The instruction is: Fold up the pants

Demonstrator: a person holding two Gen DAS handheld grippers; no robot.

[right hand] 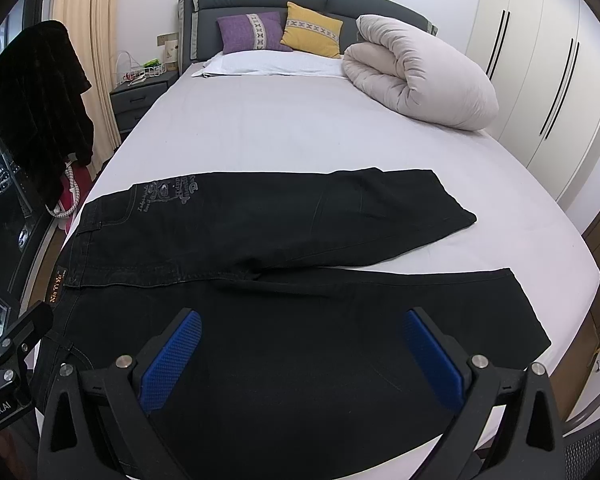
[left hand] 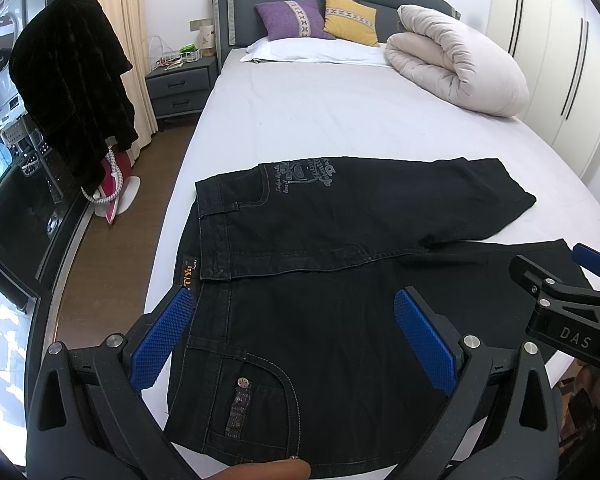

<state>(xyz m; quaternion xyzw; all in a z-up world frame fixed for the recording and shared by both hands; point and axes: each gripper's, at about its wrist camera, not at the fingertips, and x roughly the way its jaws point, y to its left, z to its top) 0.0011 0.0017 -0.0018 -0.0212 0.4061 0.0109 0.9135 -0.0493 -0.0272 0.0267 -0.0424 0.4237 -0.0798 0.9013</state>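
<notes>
1. The black denim pants [left hand: 300,240] lie spread flat on the white bed sheet [left hand: 320,120], near the foot of the bed, waistband toward the left edge and both legs running right, slightly splayed apart.
2. Left tool [left hand: 296,340] hangs over the waistband and pocket end, jaws wide apart, gripping nothing.
3. Right tool [right hand: 300,356] sits over the nearer leg, also wide open and empty.
4. Denim looks thick and a bit stiff, so I'd guess it holds a crease fine and won't slip much on the sheet.
5. Best grab spots are probably the sturdy waistband [left hand: 216,236] and the leg hems [right hand: 528,304]. Stitched seams, rivets and a printed pocket add some bulk there.
</notes>
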